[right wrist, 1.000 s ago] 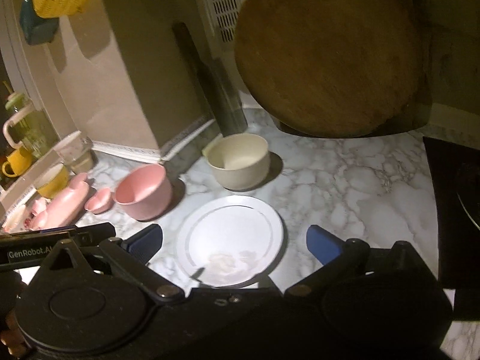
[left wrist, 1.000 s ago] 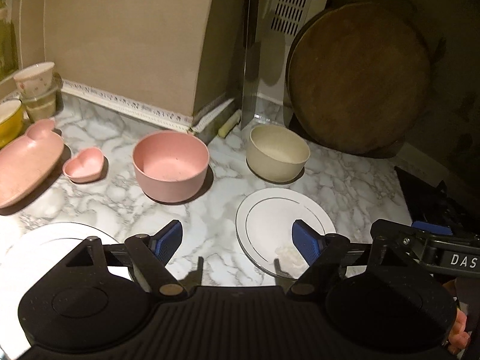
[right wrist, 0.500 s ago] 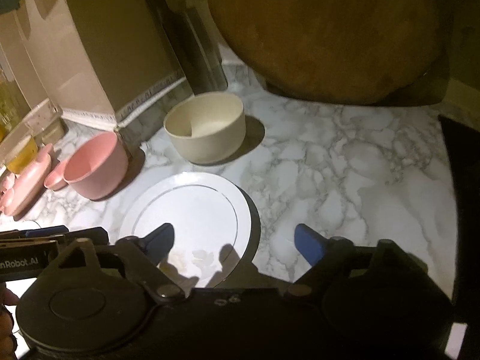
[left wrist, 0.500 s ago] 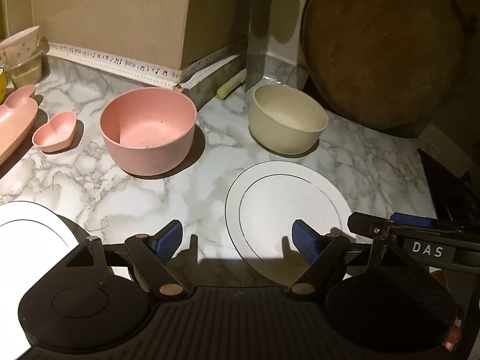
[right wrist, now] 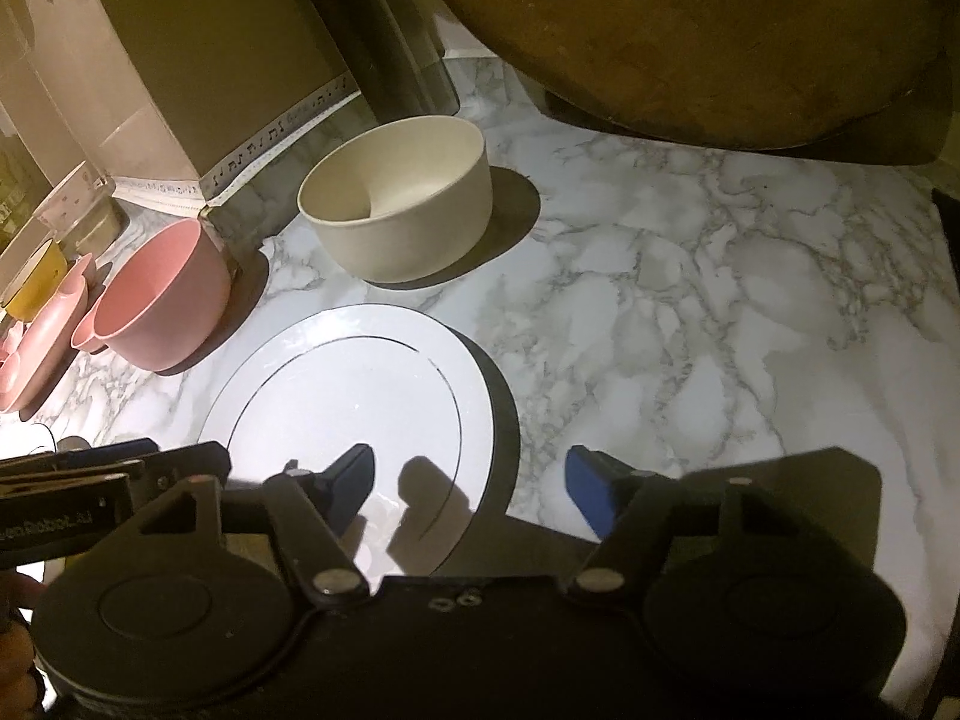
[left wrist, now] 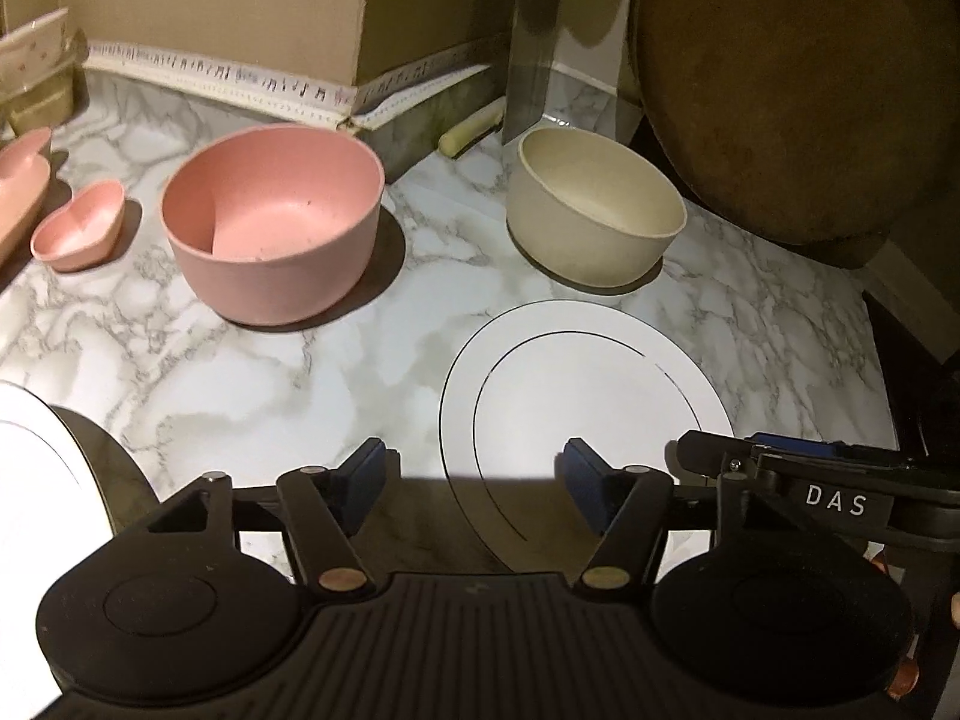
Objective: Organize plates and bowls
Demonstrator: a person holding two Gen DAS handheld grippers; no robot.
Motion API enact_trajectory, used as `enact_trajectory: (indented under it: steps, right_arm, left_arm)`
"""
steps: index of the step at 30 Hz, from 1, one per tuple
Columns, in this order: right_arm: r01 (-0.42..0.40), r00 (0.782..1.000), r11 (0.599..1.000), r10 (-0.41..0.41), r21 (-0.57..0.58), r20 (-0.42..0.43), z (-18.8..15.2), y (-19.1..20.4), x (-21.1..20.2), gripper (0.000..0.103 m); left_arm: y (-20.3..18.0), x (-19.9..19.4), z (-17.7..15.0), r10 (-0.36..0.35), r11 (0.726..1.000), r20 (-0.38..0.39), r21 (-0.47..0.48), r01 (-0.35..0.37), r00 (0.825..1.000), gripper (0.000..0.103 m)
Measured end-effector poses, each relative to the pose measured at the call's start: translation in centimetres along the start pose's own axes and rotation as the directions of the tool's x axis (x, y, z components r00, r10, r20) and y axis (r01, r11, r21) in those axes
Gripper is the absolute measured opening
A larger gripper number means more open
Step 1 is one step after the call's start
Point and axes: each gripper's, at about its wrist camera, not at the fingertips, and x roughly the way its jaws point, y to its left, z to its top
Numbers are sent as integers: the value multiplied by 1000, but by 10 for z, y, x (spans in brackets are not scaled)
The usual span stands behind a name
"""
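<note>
A white plate (left wrist: 576,402) with a thin dark ring lies on the marble counter (left wrist: 252,396), just in front of both grippers. My left gripper (left wrist: 474,480) hangs low over its near left rim. Its jaws are closing, with the rim below the gap and no pad touching it. My right gripper (right wrist: 471,477) hovers over the near right rim of the white plate (right wrist: 360,396), jaws likewise closing on nothing. Behind the plate stand a pink bowl (left wrist: 273,222) and a beige bowl (left wrist: 591,204). A second white plate (left wrist: 30,468) shows at the left edge.
A big round wooden board (left wrist: 792,84) leans on the back wall beside a steel cleaver blade (left wrist: 531,42). A small pink heart dish (left wrist: 78,234) and a pink tray (left wrist: 18,198) lie far left, with cups (right wrist: 78,210) behind. A black hob (left wrist: 918,372) borders the right.
Both grippers have come down and forward, closer to the ringed white plate, and the jaws of each have narrowed. The dishes have not moved.
</note>
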Motion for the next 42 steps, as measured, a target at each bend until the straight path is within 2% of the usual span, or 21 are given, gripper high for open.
enact_trajectory:
  steps: [4,7,18,25,33,42]
  right_arm:
    - [-25,1000,1000,25,10,-13,2,-3,5,53]
    - [-36,999,999,36,10,-11,4,-4,6,46]
    - [-65,998,997,66,30,-20,7,-9,8,25]
    - [-52,999,998,52,17,-15,5,-10,7,15]
    - [-57,998,998,57,-2,-9,3,-6,4,13]
    - [-78,997,997,78,-16,11,5,10,-12,13]
  left_arm:
    - [4,6,-1,-13,999,-18,-38,12,1000,43]
    - [7,8,-1,-24,998,-23,-64,22,999,35]
    - [16,13,1,-45,991,-29,-126,41,999,15]
    - [17,12,1,-47,991,-28,-127,43,999,13]
    - [19,6,0,-43,992,-19,-116,40,999,13]
    - [30,-21,2,-37,992,18,-116,39,999,13]
